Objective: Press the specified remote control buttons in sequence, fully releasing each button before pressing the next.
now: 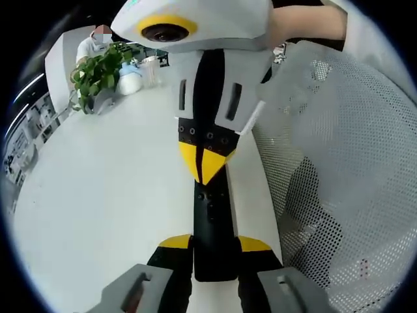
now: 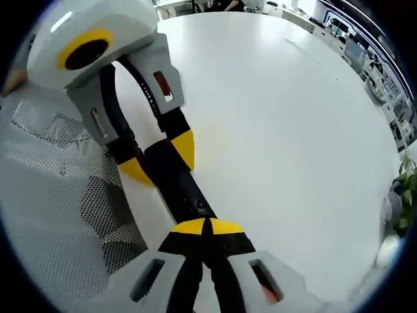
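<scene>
A slim black remote (image 1: pixel 212 225) lies lengthwise over the white table (image 1: pixel 98 195). My left gripper (image 1: pixel 214 244) is shut on its near end, one yellow-tipped jaw on each side. From the top of the left gripper view my right gripper (image 1: pixel 205 163) reaches in, jaws together, with its yellow tips down on the remote's far half. In the right gripper view my right gripper (image 2: pixel 207 226) is shut, its tips resting on the remote (image 2: pixel 186 192). The left gripper (image 2: pixel 158 160) clamps the other end there. The buttons under the tips are hidden.
A white mesh chair back (image 1: pixel 339 163) stands close on one side, beyond the table's edge, and is seen again as mesh (image 2: pixel 58 195). A potted plant (image 1: pixel 98 72) and a seated person (image 1: pixel 98 42) are at the far end of the table. More leaves (image 2: pixel 407 189) stand at that view's right.
</scene>
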### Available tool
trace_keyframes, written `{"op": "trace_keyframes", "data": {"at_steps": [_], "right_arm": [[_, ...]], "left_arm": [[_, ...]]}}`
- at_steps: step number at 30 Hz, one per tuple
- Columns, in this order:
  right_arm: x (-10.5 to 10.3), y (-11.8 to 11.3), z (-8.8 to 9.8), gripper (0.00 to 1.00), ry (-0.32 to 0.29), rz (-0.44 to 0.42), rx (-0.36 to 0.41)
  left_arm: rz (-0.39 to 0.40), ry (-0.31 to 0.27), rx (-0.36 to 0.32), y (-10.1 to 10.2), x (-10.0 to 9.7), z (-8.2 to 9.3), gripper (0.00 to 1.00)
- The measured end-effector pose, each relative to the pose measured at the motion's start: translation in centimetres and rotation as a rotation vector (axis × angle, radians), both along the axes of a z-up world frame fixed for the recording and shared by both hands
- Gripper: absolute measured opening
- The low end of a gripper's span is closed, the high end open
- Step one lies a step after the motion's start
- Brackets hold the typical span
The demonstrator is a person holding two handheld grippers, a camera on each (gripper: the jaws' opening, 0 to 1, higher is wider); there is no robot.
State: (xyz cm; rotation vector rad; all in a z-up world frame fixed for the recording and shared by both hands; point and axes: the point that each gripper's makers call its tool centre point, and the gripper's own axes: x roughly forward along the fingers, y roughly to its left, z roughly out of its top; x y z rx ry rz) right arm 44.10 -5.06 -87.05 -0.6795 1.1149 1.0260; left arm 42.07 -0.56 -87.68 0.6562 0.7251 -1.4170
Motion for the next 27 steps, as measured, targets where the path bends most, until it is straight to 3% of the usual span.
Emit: {"op": "trace_keyframes", "data": {"at_steps": [12,20,27], "right_arm": [[0.08,-0.16,-0.02,0.00,0.064,-0.071,0.058],[-0.07,-0.24,0.13,0.00,0.028,-0.117,0.147],[0.00,-0.10,0.17,0.00,0.005,-0.114,0.157]], "left_arm": [[-0.002,-0.002,0.001,-0.03,0.01,0.00,0.25],[0.003,0.000,-0.002,-0.05,0.00,0.04,0.25],[0.005,0.002,0.001,-0.06,0.01,0.00,0.25]]}}
